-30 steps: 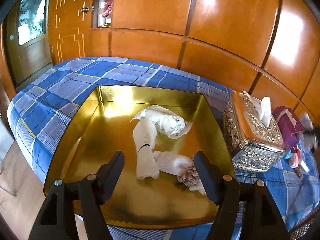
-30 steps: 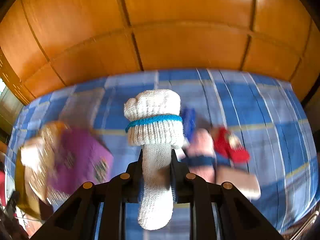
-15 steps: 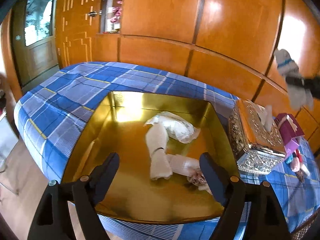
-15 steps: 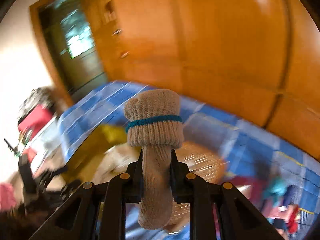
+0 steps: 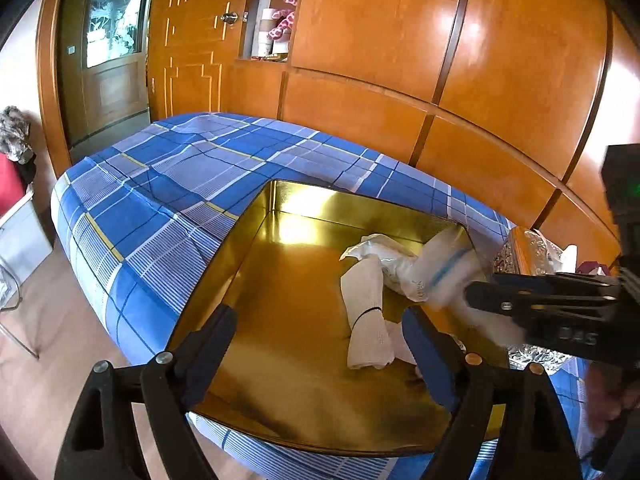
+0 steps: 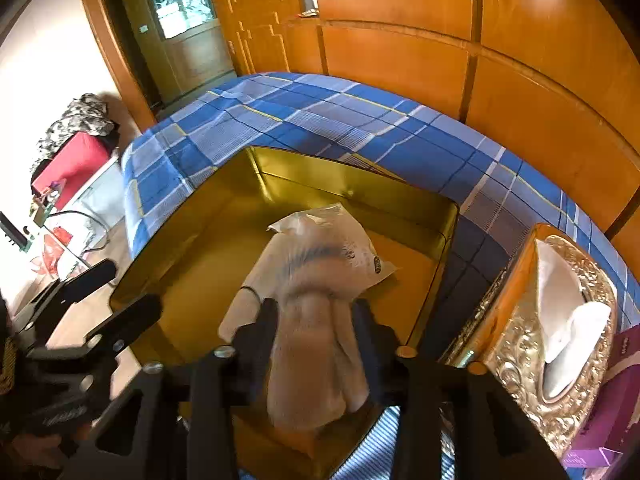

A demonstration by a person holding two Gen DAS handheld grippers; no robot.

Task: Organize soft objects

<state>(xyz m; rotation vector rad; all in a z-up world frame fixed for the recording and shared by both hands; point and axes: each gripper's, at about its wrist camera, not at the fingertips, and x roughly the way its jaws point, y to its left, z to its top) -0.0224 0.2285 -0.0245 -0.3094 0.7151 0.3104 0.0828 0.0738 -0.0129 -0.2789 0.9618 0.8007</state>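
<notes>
Right claw (image 6: 314,312) jaws just opening, blurred white sock (image 6: 316,344) loose between them, over gold tray (image 6: 352,188); left claw (image 5: 320,344) wide, empty.

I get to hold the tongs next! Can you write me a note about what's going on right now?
Right tongs: jaws just opening, the sock with the blue band blurred between them above the gold tray; released or not, unclear.
Left tongs: open, empty, over the tray's near side.
Done: a white sock and a plastic packet lie in the tray.
Left: finish dropping this sock; anything more to fetch is out of view.
</notes>
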